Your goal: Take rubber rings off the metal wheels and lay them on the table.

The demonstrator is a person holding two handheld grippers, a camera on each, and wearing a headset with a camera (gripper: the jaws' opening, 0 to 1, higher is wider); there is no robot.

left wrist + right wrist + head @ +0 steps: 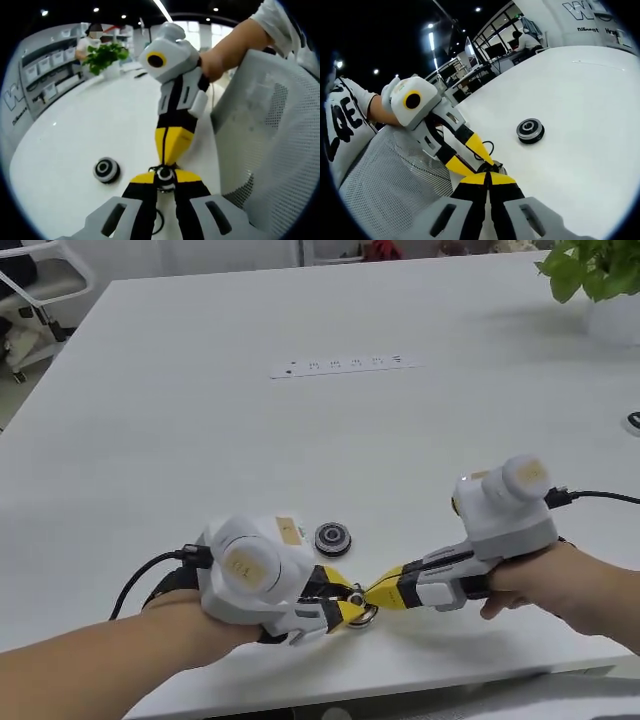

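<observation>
Metal wheel (164,174), axle lying 9-to-3 o'clock, is clamped by left gripper (346,603) and nipped by narrow-jawed right gripper (490,176).

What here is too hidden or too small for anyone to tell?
Held wheel, head view: gripper tips cover it, so its rubber ring cannot be made out.
Right gripper, its own view: closed jaws hide what they pinch.
Power strip, head view: markings too small.
Plant, head view: cut off by the edge.
</observation>
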